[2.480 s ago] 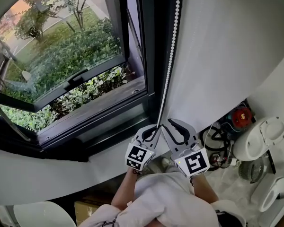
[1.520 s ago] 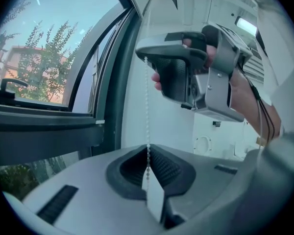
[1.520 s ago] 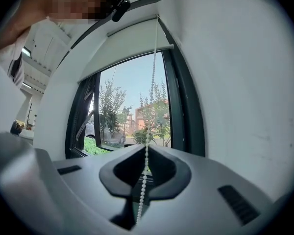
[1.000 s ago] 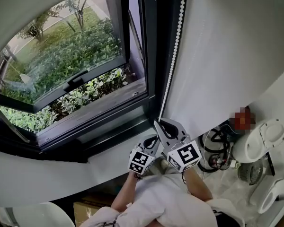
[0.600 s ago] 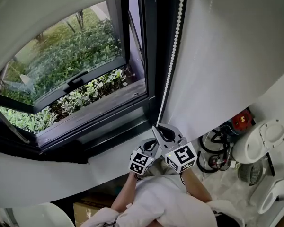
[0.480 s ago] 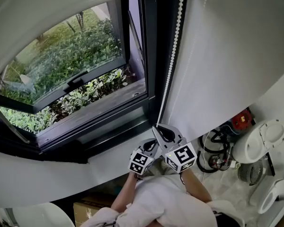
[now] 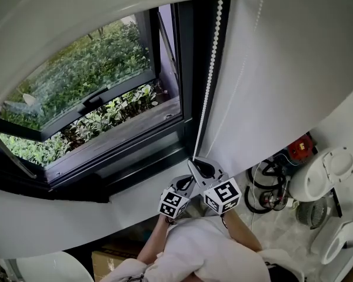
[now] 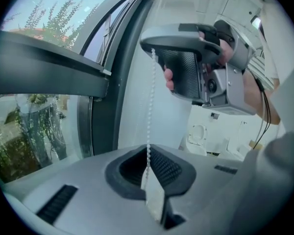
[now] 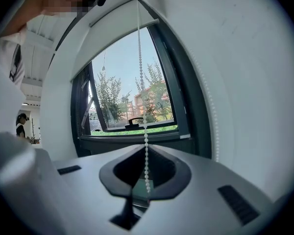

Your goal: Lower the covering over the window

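a: so, where does the blind [image 7: 76, 22] sit?
b: high up. its bottom bar crosses only the top of the window [image 7: 186, 81]; most of the glass is uncovered. the bead chain [image 7: 208, 87] hangs down the right side of the dark frame, close to the white wall [image 7: 294, 63].
a: grippers?
b: both clamped on that chain, with a strand pinched between each pair of jaws. the right gripper [image 7: 195, 164] is the higher one. the left gripper [image 7: 189, 181] grips just below it, very close. the chain runs straight from the top of the frame down into them.
a: the window itself?
b: a hinged sash [image 7: 76, 107] with a black handle is tilted outward. green shrubs [image 7: 106, 51] outside; trees and blue sky show in the right gripper view.
a: and the room below?
b: a white sill [image 7: 53, 222] curves under the frame. on the pale floor [image 7: 282, 228] at the right there are coiled black cables [image 7: 270, 187], a small red item [image 7: 299, 147] and several white plastic pieces [image 7: 320, 175] near the wall. can't tell what those pieces are.
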The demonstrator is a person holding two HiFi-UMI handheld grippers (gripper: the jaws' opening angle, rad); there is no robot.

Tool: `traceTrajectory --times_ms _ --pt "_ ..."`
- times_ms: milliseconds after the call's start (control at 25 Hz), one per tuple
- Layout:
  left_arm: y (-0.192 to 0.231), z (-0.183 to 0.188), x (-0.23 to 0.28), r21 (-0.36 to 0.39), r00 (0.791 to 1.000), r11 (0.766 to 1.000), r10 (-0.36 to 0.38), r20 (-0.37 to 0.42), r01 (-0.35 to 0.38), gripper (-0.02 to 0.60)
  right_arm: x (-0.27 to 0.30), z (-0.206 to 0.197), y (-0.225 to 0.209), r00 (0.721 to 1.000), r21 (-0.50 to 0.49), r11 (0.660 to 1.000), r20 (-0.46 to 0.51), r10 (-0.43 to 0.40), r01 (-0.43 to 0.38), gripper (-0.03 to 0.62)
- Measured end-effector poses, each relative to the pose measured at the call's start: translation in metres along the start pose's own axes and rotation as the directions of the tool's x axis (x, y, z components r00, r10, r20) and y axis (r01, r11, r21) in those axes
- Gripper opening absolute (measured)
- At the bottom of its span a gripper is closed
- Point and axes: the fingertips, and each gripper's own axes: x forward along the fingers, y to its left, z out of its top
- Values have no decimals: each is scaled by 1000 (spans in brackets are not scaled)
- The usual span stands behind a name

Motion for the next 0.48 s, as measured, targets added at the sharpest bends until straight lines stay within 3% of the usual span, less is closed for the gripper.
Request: traceTrajectory --times_ms 200,320,480 --pt "0 26 -18 -6 998 1000 2 63 -2 41 -1 -2 -4 1000 4 1000 8 -2 2 9" --pt "-1 61 -36 15 992 1000 2 128 -4 98 -3 -1 -6 1000 5 1000 12 -5 4 9" --pt "-3 116 -63 57 974 998 2 227 -15 100 -6 0 -8 1000 6 1000 15 -7 7 9"
